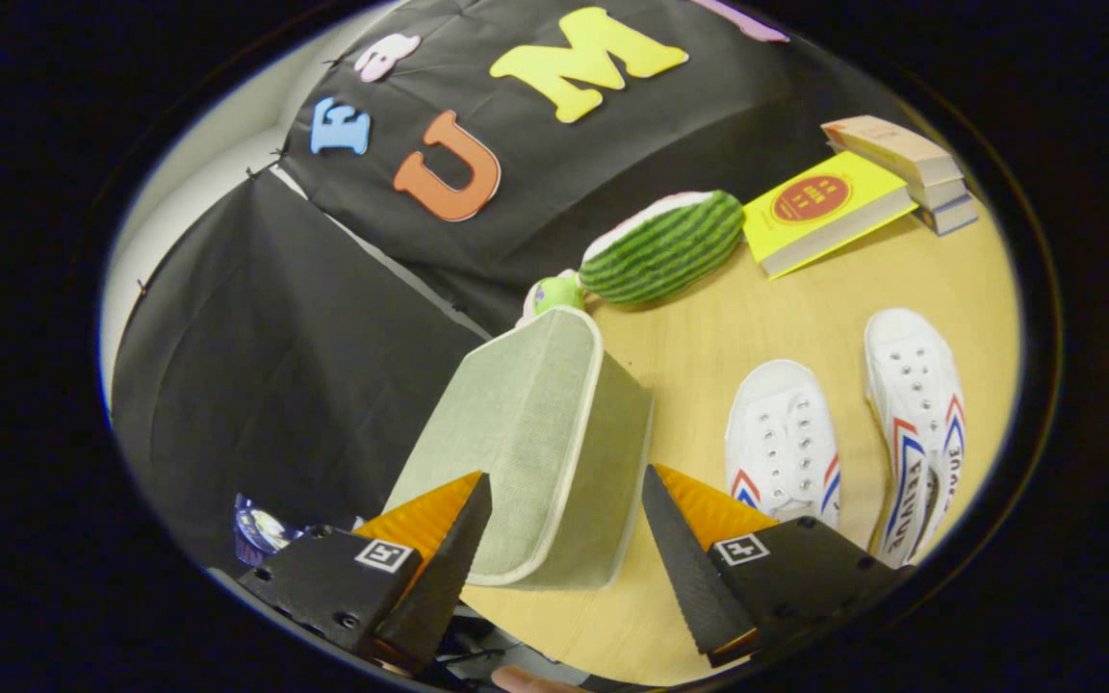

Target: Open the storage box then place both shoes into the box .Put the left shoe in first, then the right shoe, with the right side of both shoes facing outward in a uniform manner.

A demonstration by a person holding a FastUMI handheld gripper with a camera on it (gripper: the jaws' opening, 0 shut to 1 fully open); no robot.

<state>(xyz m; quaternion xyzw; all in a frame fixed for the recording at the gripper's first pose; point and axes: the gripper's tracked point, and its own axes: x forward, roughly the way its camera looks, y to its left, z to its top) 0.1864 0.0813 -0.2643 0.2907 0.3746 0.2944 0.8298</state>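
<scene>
A grey-green fabric storage box (535, 443) with a pale trimmed lid stands on the wooden table (737, 318), its lid closed. My gripper (566, 486) is open, and the box's near end sits between and just ahead of the fingertips without either finger touching it. Two white canvas shoes with red and blue stripes lie to the right of the box: one shoe (784, 443) is close beside the right finger, the other shoe (915, 423) is farther right. Both point away from me.
Beyond the box lie a watermelon-shaped plush (662, 246) and a small green toy (554, 294). A yellow book (824, 210) leans against a stack of books (906, 166) at the far right. Black cloth walls the booth behind and to the left.
</scene>
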